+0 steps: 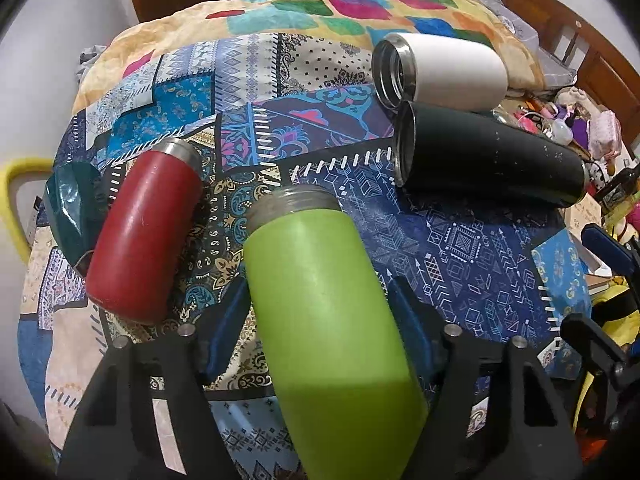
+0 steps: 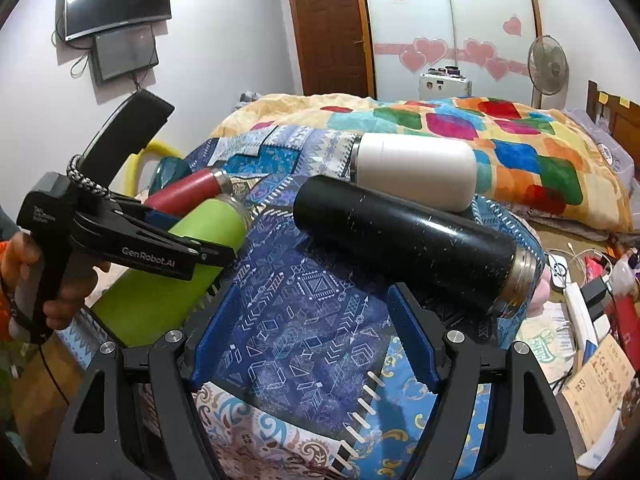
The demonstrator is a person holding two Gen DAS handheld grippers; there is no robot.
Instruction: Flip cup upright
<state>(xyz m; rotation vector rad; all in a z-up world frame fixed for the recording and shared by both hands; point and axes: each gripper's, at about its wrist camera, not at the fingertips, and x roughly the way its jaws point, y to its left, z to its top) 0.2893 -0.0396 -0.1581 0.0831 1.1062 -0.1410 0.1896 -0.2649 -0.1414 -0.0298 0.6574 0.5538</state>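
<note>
Patchwork bedspread (image 2: 304, 304) in blues underneath everything, with right gripper (image 2: 312, 332) nearest, spread wide over bare cloth and holding nothing. Just beyond, left gripper (image 1: 320, 312) astride green cup (image 1: 320, 300), blue pads at both flanks of the tilted body, threaded mouth pointing away; contact at the pads impossible to judge. Further out, red cup (image 1: 144, 232) lying beside it, then black cup (image 1: 492, 164) and white cup (image 1: 444, 72) on their sides touching, before a bright checked blanket (image 1: 360, 4).

White walls (image 2: 240, 40), brown door (image 2: 328, 28)
</note>
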